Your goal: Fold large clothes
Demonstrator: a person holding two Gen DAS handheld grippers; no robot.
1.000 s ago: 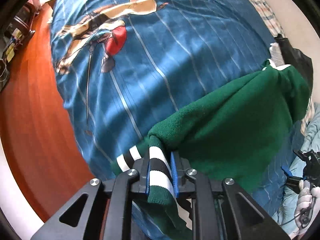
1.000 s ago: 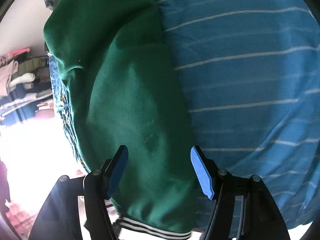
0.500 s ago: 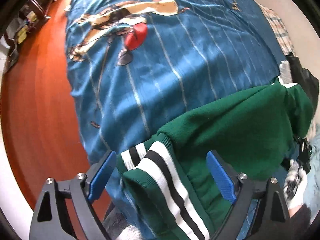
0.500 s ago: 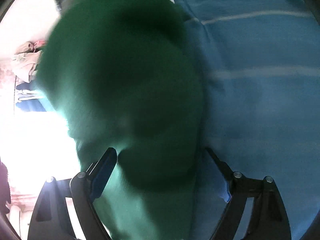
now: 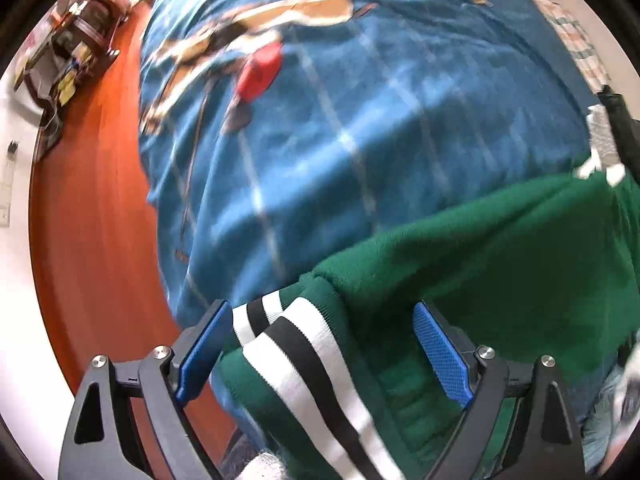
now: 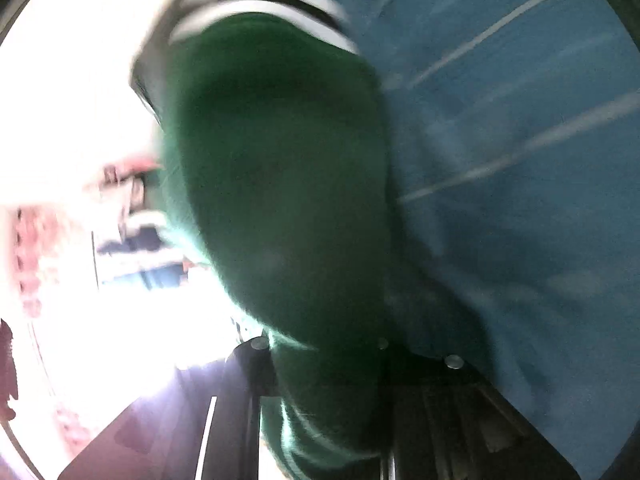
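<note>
A green sweater (image 5: pixel 480 272) with a black-and-white striped hem (image 5: pixel 304 360) lies on a blue striped bedspread (image 5: pixel 360 120). My left gripper (image 5: pixel 320 344) points down over the hem and is open; the striped band lies between its blue pads (image 5: pixel 440 356) without being pressed. In the right wrist view the sweater (image 6: pixel 280 180) fills the middle, blurred and dark. My right gripper (image 6: pixel 320 352) is closing, its jaws drawn close together with a bunch of green fabric between them; the cloth hides its pads. The bedspread (image 6: pixel 520 160) spreads to the right.
A red-brown wooden floor (image 5: pixel 92 200) runs left of the bed, with a dark wooden stand (image 5: pixel 68 48) at the far left. A plaid cloth (image 5: pixel 576 40) and a black object (image 5: pixel 624 128) lie at the bed's right edge. Shelves of clothes (image 6: pixel 140 240) show beside bright glare.
My left gripper let go of the striped hem and opened wide. My right gripper slid along the sweater, tipped up, and its jaws drew in on the green fabric.
</note>
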